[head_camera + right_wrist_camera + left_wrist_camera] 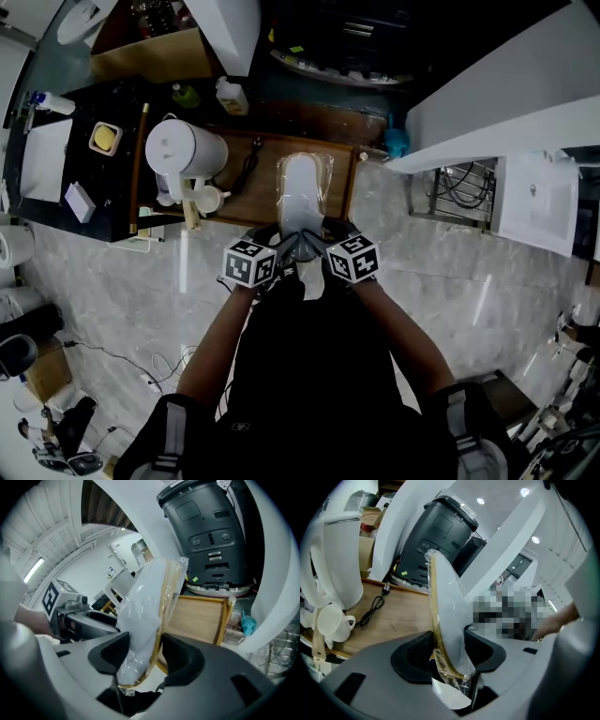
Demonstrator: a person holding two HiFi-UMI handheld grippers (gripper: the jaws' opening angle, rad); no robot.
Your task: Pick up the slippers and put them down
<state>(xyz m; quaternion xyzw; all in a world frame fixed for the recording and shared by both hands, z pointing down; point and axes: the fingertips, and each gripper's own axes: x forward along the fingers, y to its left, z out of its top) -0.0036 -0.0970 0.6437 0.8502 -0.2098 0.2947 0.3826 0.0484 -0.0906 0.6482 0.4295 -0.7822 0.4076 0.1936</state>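
The slippers (304, 187) are a white pair sealed in a clear, crinkly plastic bag (452, 606), with a thin tan sole edge showing through the wrap. The pack sits over the right part of a wooden tray (258, 183) on the counter, with its near end towards the person. From overhead I cannot tell whether it rests on the wood or hangs just above it.

Both grippers have hold of that near end. The left gripper (447, 653) has its jaws standing wide but pressed on the pack, tan edge against one pad and white upper against the other. The right gripper (140, 656) clamps it the same way from the other side, and the bag bunches up between its pads. Each gripper's cube shows black-and-white square markers.

A white kettle (183, 150) stands on the left of the tray, with a white mug (333, 620) just beside it. On the black counter (103, 192) further left, a small square dish (105, 138) holds something yellow. A black appliance (206, 531) stands behind the tray, and I cannot read the print on it.
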